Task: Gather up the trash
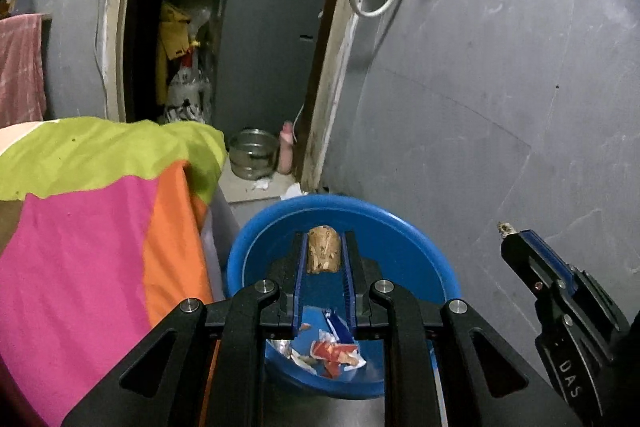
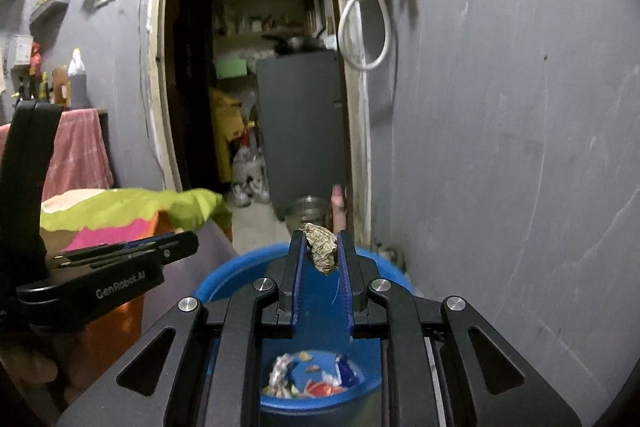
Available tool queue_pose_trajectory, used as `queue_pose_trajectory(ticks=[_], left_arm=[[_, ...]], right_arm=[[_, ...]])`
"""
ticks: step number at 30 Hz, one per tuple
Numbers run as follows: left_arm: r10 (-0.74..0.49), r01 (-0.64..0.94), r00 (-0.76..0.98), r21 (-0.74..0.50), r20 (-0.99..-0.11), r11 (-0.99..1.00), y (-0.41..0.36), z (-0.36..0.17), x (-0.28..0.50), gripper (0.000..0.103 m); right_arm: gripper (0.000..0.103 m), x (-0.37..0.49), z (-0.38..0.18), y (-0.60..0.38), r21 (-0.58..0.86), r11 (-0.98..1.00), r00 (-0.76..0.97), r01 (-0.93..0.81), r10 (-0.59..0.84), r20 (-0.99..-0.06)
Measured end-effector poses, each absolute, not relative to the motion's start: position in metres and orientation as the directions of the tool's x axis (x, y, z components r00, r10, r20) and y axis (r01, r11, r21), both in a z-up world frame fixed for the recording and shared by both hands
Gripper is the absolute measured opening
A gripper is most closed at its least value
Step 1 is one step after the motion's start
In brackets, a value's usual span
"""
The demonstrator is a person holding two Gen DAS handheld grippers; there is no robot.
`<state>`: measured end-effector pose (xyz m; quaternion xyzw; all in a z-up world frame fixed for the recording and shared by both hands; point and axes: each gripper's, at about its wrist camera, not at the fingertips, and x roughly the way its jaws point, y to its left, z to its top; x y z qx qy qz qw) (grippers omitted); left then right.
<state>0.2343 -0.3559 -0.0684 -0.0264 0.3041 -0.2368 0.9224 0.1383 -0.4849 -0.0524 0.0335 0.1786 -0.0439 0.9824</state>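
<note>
Trash scraps [image 1: 323, 250] [image 2: 322, 251] pinched between jaws, above basin [image 1: 400, 227]

Left wrist view: looks forward and slightly down along the left gripper [image 1: 323, 247], close above a blue basin [image 1: 420, 227].
Right wrist view: same forward, downward aim along the right gripper [image 2: 320, 247], seemingly a little further back from the basin [image 2: 224, 279].
Facing: both toward a grey wall [image 1: 500, 87] and an open doorway [image 1: 248, 27].
Shared: basin, doorway, wall, colourful cloth [image 1: 100, 219]; each view catches the other gripper at its edge.
</note>
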Motion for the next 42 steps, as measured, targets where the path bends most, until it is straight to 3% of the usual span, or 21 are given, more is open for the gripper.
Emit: queue_pose_trajectory(ticks=[6, 10, 17, 22, 24, 28, 30, 35, 39, 42], left_arm=[[-0.465, 0.436, 0.682, -0.196, -0.564, 0.878, -0.357, -0.072, 0.237, 0.016], [-0.475, 0.44, 0.676, -0.209, -0.563, 0.873, -0.356, -0.069, 0.24, 0.024], [-0.488, 0.434, 0.689, -0.234, -0.536, 0.87, -0.348, -0.059, 0.238, 0.024], [-0.493, 0.432, 0.719, -0.242, -0.489, 0.869, -0.335, -0.037, 0.228, 0.027], [-0.499, 0.433, 0.736, -0.248, -0.458, 0.867, -0.327, -0.027, 0.222, 0.034], [-0.501, 0.437, 0.769, -0.246, -0.396, 0.865, -0.311, -0.003, 0.208, 0.035], [-0.503, 0.44, 0.783, -0.245, -0.365, 0.864, -0.302, 0.009, 0.2, 0.043], [-0.491, 0.438, 0.815, -0.229, -0.307, 0.869, -0.282, 0.034, 0.183, 0.049], [-0.476, 0.432, 0.837, -0.207, -0.269, 0.878, -0.267, 0.048, 0.166, 0.07], [-0.477, 0.441, 0.846, -0.192, -0.236, 0.877, -0.255, 0.058, 0.152, 0.074]], right_arm=[[0.015, 0.141, -0.055, -0.491, 0.062, 0.99, 0.919, 0.124, -0.091, -0.384], [0.027, 0.143, -0.053, -0.497, 0.081, 0.989, 0.92, 0.123, -0.083, -0.382], [0.027, 0.139, -0.037, -0.498, 0.081, 0.989, 0.935, 0.126, -0.091, -0.342], [0.027, 0.128, -0.018, -0.494, 0.076, 0.989, 0.948, 0.13, -0.101, -0.303], [0.027, 0.123, -0.01, -0.491, 0.071, 0.989, 0.953, 0.129, -0.104, -0.285], [0.029, 0.11, 0.009, -0.483, 0.053, 0.991, 0.964, 0.124, -0.107, -0.242], [0.043, 0.104, 0.018, -0.478, 0.048, 0.992, 0.97, 0.117, -0.104, -0.221], [0.044, 0.091, 0.038, -0.465, 0.033, 0.994, 0.979, 0.105, -0.097, -0.178], [0.056, 0.078, 0.052, -0.453, 0.028, 0.995, 0.985, 0.099, -0.094, -0.142], [0.07, 0.066, 0.06, -0.445, 0.028, 0.995, 0.989, 0.094, -0.09, -0.115]])
